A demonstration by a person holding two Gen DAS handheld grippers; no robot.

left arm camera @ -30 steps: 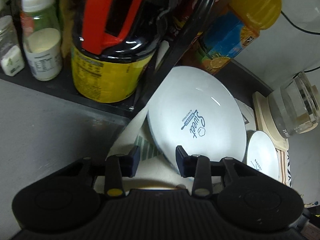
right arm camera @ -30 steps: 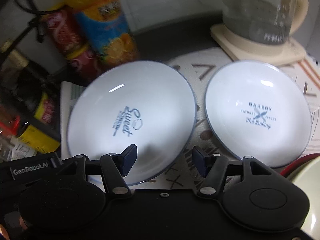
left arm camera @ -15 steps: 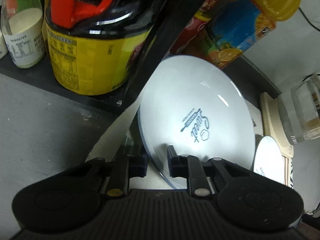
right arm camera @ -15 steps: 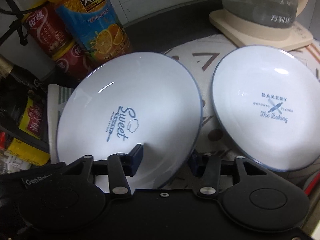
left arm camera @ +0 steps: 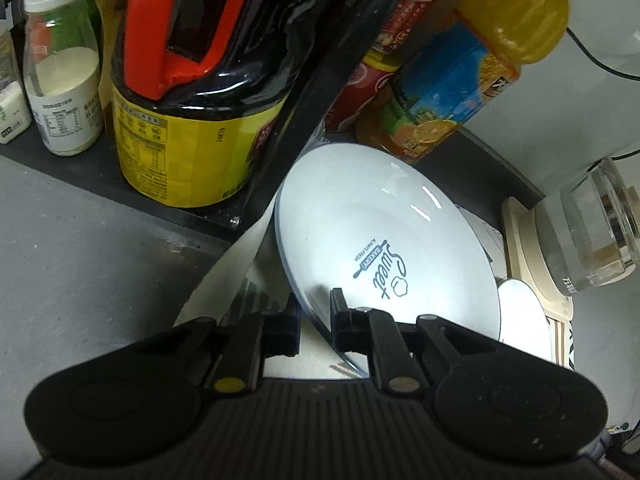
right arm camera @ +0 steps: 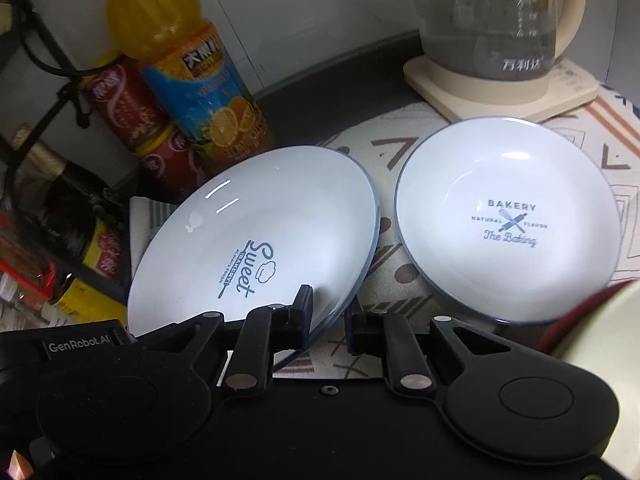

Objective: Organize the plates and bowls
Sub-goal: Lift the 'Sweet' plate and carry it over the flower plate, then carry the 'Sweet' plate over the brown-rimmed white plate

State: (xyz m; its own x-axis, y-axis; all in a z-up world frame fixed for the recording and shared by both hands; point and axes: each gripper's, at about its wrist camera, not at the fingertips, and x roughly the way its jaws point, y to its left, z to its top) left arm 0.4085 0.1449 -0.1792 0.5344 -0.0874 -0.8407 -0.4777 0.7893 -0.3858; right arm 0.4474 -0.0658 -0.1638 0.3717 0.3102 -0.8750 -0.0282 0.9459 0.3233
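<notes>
The white round plate printed "Sweet" (left arm camera: 384, 240) was found tilted, its near rim raised off the patterned cloth (right arm camera: 400, 152) at the centre of both frames. The left tool (left arm camera: 316, 320) was seen clamped on that rim, one finger above and one below. The right tool (right arm camera: 330, 316) also straddled the rim at lower centre of its frame; whether its fingers actually pressed the plate could not be told, a gap being visible on the right side.

The second white round plate printed "Bakery" (right arm camera: 508, 220) lay flat on the cloth at right of the frame, just beside the first and not touching it. Stacking was judged not yet done: one plate was gripped and partly lifted, the other untouched.

No bowl could be positively identified; a pale curved object (right arm camera: 600, 352) cut off at the lower right edge could not be made out. The far rim of the tilted plate was hidden against the orange juice bottle (right arm camera: 192, 80), and contact with the bench there could not be confirmed.
</notes>
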